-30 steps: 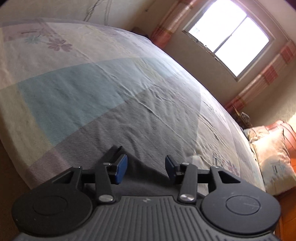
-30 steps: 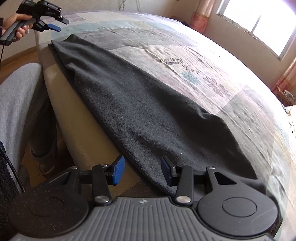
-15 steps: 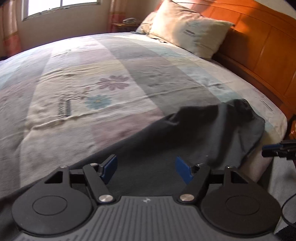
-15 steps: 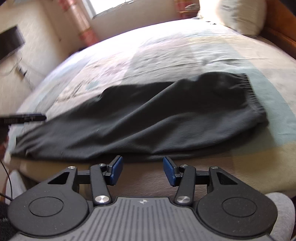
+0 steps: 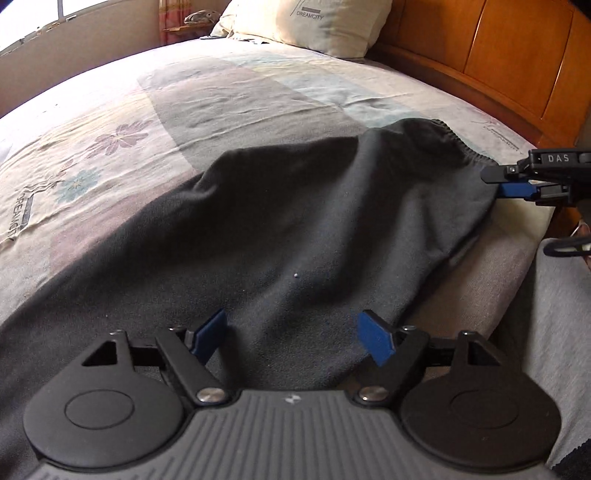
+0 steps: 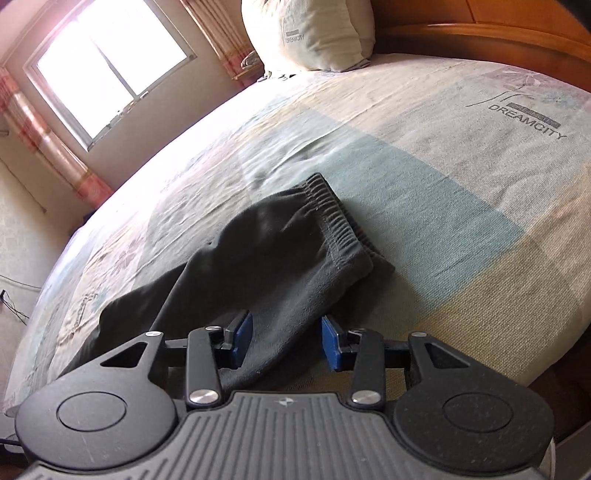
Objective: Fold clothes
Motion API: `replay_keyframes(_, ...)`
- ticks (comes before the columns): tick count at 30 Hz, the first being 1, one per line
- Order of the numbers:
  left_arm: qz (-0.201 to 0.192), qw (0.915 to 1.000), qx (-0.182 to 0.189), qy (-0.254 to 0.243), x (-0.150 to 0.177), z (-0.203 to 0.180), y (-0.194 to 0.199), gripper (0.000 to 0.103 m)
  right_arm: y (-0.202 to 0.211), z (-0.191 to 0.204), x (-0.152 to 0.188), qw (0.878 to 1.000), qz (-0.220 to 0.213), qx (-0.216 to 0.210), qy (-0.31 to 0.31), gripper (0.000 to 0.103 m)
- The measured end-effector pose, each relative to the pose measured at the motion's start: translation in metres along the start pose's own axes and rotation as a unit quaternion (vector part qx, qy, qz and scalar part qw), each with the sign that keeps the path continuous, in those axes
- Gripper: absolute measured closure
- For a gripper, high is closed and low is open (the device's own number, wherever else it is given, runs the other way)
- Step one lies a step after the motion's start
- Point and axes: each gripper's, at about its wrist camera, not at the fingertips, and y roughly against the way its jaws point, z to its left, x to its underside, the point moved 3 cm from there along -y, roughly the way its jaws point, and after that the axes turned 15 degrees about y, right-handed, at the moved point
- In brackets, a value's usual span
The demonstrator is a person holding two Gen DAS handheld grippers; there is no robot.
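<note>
Dark grey trousers (image 5: pixel 295 206) lie lengthwise along the near edge of the bed (image 5: pixel 229 96), with the elastic waistband (image 5: pixel 454 142) at the headboard end. My left gripper (image 5: pixel 291 321) hovers over the middle of the trousers; its jaws are opening wide and the pads touch nothing. In the right wrist view, my right gripper (image 6: pixel 285 325) is at the near corner of the waist end of the trousers (image 6: pixel 280 251), below the waistband (image 6: pixel 336 225). Its jaws are closing with cloth between them, and the pads do not press on it. The right gripper (image 5: pixel 496 182) also shows beside the waist corner.
A cream pillow (image 5: pixel 317 26) leans on the orange wooden headboard (image 5: pixel 480 55) at the far end. A bright window (image 6: pixel 107 70) with striped curtains is on the far wall. A person's grey-clad leg (image 5: pixel 554 332) stands against the bed edge at the right.
Both grippers rolled and swung along the bed toward the headboard end. The left jaws spread much wider over the trousers. The right gripper came in close to the waist corner.
</note>
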Motion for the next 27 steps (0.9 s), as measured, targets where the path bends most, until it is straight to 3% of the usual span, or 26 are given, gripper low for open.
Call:
replay_keyframes(3,0.002,1.0000,-0.002,0.007,0.000,0.000,0.002,0.023,-0.009,-0.006,-0.001,1.000,0.006,0.003,-0.009,0.058)
replay_keyframes(6,0.005,0.9999,-0.006,0.011,0.000,0.000,0.003,0.023,-0.014,-0.008,0.000,1.000,0.010,0.020,-0.002,0.078)
replay_keyframes(8,0.006,0.9999,-0.007,0.009,0.000,-0.002,0.004,0.023,-0.012,-0.010,-0.001,1.000,0.005,0.023,0.004,0.096)
replay_keyframes(9,0.006,0.9999,-0.007,0.008,0.000,-0.003,0.005,0.023,-0.011,-0.011,-0.001,1.000,0.001,0.023,0.007,0.098)
replay_keyframes(15,0.005,1.0000,0.003,0.003,-0.002,-0.008,0.009,0.023,-0.008,-0.020,-0.005,0.999,0.001,0.037,0.020,0.100)
replay_keyframes(20,0.001,1.0000,0.004,0.004,-0.006,-0.007,0.012,0.023,-0.006,-0.022,-0.002,0.998,0.023,0.058,0.024,0.093)
replay_keyframes(23,-0.006,0.9999,0.010,0.008,-0.014,-0.003,0.015,0.023,0.012,-0.022,-0.005,0.996,0.014,0.087,0.030,0.087)
replay_keyframes(27,-0.015,0.9993,0.032,0.011,-0.040,0.001,0.012,0.023,0.032,0.002,-0.024,0.989,-0.018,0.108,0.096,0.086)
